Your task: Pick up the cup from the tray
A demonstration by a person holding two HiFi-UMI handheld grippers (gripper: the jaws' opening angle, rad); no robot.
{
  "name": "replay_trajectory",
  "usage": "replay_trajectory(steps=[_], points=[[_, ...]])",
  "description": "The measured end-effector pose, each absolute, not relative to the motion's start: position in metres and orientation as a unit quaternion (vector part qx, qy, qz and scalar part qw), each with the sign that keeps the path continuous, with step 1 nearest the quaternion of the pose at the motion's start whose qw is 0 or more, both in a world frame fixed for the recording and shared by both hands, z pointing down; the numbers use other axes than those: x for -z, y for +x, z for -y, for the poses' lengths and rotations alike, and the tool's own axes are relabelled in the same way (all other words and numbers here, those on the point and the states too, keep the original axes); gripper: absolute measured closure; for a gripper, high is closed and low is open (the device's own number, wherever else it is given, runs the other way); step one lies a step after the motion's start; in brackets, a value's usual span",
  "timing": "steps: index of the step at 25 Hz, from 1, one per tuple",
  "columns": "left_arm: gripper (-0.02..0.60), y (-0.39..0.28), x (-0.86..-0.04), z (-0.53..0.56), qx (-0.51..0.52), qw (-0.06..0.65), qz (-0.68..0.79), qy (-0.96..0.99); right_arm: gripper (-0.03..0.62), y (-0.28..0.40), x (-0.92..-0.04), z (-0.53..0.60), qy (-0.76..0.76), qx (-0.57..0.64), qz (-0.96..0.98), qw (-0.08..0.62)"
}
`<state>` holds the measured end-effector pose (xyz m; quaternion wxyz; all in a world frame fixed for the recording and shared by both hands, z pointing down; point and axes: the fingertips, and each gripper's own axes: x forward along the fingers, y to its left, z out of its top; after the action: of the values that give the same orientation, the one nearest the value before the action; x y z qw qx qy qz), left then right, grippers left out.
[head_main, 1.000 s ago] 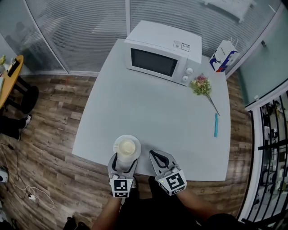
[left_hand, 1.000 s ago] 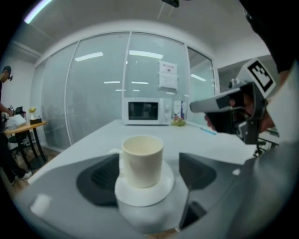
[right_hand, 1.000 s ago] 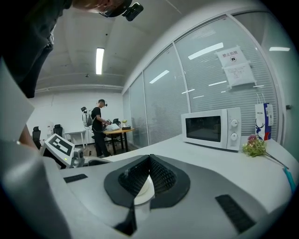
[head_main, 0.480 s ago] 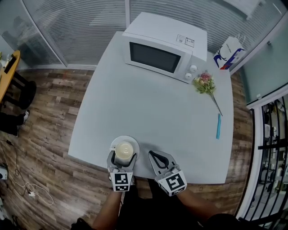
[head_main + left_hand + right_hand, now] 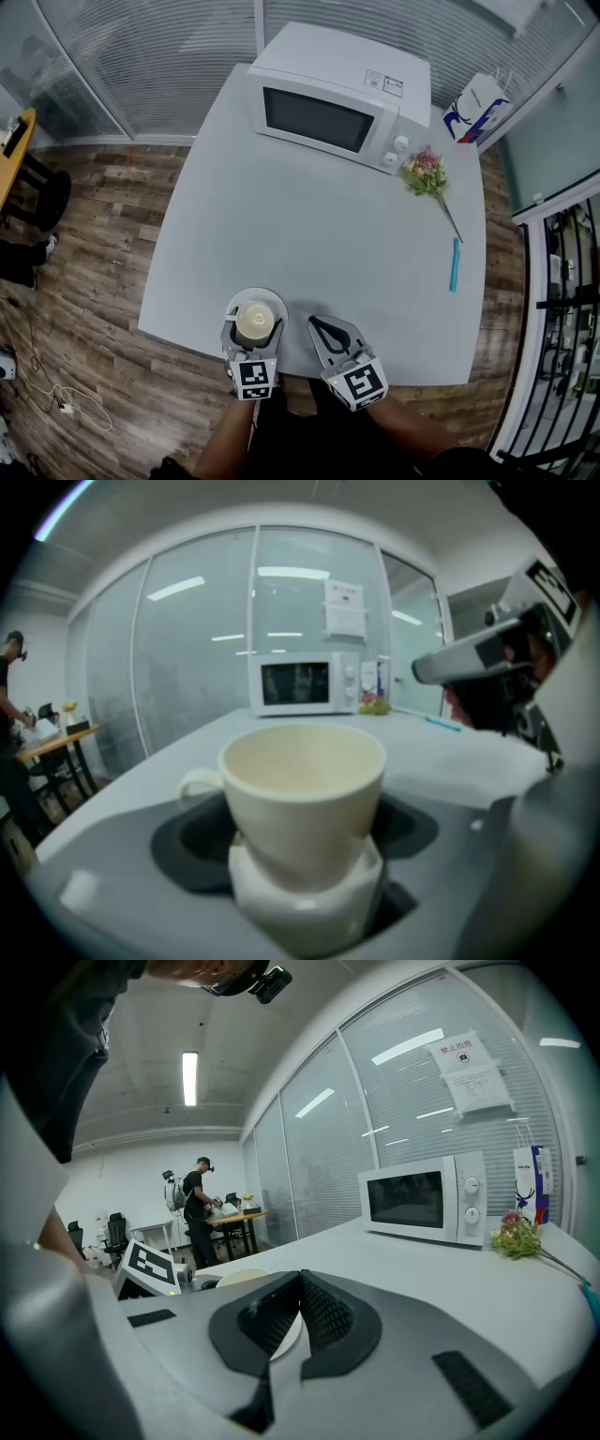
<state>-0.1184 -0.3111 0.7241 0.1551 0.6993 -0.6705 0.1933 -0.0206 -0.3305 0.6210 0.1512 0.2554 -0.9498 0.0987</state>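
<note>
A cream cup (image 5: 255,322) with a handle stands on a round white plate (image 5: 273,301), the tray, at the near edge of the white table (image 5: 309,225). My left gripper (image 5: 254,330) has the cup (image 5: 305,789) between its jaws, which are opening; the dark pads (image 5: 192,841) stand beside the cup's lower wall and I see no press on it. To its right my right gripper (image 5: 322,329) rests at the table edge, shut with nothing in it (image 5: 298,1283). The plate's rim (image 5: 234,1278) shows just beyond it.
A white microwave (image 5: 328,98) stands at the table's far side. A small bunch of flowers (image 5: 424,173) and a blue pen (image 5: 453,264) lie at the right. A paper bag (image 5: 478,108) stands behind the far right corner. Wooden floor and glass walls surround the table.
The left gripper has moved forward around the cup, which now sits between its jaws instead of beyond them. The right gripper has stayed put.
</note>
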Motion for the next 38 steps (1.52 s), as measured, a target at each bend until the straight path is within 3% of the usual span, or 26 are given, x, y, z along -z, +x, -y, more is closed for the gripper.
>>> replay_trajectory(steps=[11,38], points=[[0.155,-0.115,-0.697,0.314,-0.180,0.133,0.669,0.708,0.589,-0.015,-0.611,0.331,0.269,-0.088,0.949,0.141],[0.155,-0.135,-0.514,0.303,-0.112,0.036,0.675,0.729,0.588,-0.039,-0.487,0.333,0.282,-0.008,0.959,0.017]])
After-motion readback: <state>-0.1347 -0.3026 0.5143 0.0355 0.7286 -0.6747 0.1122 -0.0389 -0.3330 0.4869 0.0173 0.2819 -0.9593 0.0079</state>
